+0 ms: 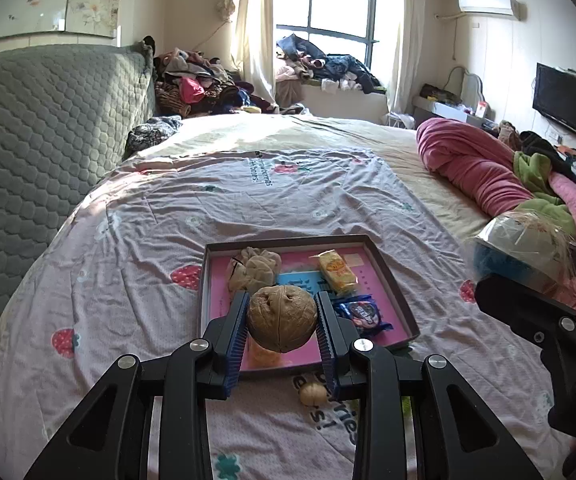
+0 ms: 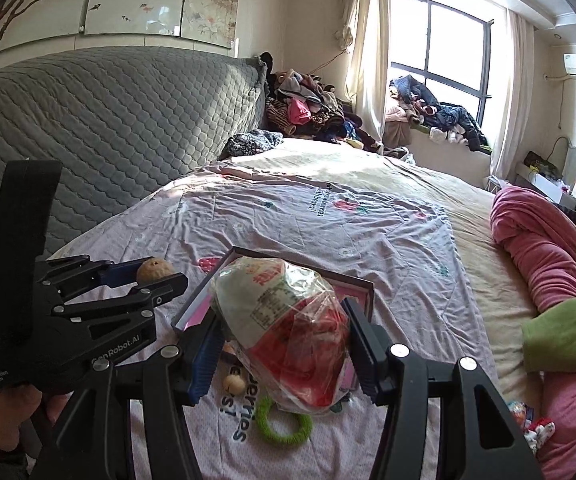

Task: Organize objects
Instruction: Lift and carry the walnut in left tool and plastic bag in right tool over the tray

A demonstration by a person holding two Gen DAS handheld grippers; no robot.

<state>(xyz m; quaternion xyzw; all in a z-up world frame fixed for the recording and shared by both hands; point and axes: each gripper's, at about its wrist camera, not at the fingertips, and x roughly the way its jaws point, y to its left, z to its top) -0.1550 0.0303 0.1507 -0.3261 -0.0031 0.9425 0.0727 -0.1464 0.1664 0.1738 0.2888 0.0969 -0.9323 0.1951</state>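
My left gripper (image 1: 281, 322) is shut on a brown walnut (image 1: 281, 317) and holds it above the near edge of a shallow pink-lined box tray (image 1: 383, 264) on the bed. In the tray lie a crumpled beige cloth (image 1: 252, 269), a yellow snack packet (image 1: 337, 272) and a blue cookie packet (image 1: 363, 314). My right gripper (image 2: 284, 344) is shut on a clear plastic-wrapped snack bag (image 2: 288, 320), held over the tray's (image 2: 361, 286) near right corner. In the right wrist view the left gripper (image 2: 156, 276) shows at the left with the walnut (image 2: 152, 271).
A small pale nut (image 1: 312, 394) and a green ring (image 2: 284, 426) lie on the strawberry-print sheet in front of the tray. A grey quilted headboard (image 1: 48, 128) stands at the left. Pink and green blankets (image 1: 487, 176) are piled at the right. Clothes heap by the window.
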